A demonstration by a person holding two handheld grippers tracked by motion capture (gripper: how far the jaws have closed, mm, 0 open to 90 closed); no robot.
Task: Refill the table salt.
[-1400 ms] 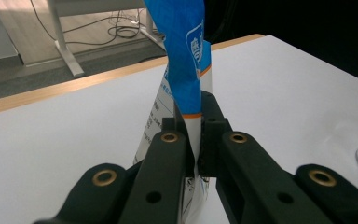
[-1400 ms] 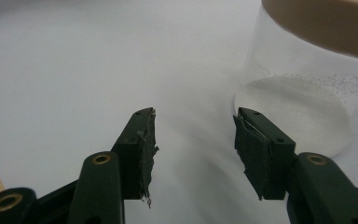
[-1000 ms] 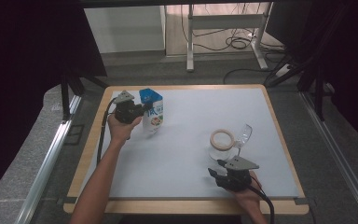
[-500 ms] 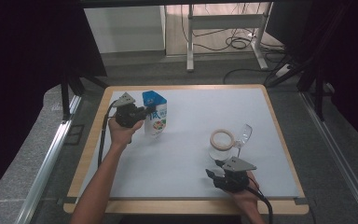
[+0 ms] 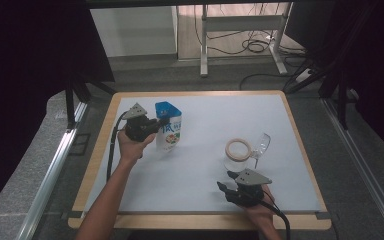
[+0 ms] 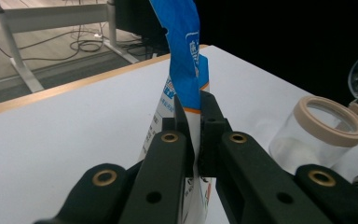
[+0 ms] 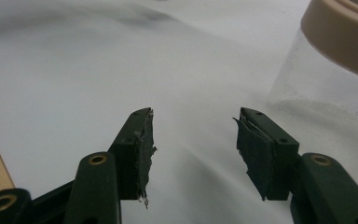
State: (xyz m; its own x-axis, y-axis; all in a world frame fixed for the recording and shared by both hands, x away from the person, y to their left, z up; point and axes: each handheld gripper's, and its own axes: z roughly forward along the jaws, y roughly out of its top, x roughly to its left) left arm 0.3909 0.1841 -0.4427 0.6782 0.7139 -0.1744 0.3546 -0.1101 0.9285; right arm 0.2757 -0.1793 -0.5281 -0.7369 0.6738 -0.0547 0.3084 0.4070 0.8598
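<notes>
The blue-topped pouch (image 5: 169, 127) stands upright, pinched at its upper edge between the closed jaws of the left gripper (image 6: 193, 119). Over the last second it has slid a little nearer the person, so I judge it is being carried toward the open glass jar (image 5: 238, 154). The right gripper (image 7: 193, 135) rests low just short of that jar, jaws wide apart and empty.

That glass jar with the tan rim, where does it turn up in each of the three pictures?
High view: glass jar right of centre on the table, just ahead of the right gripper.
Left gripper view: at the right edge.
Right gripper view: top right corner.
Shared landmark: its tan rim.
</notes>
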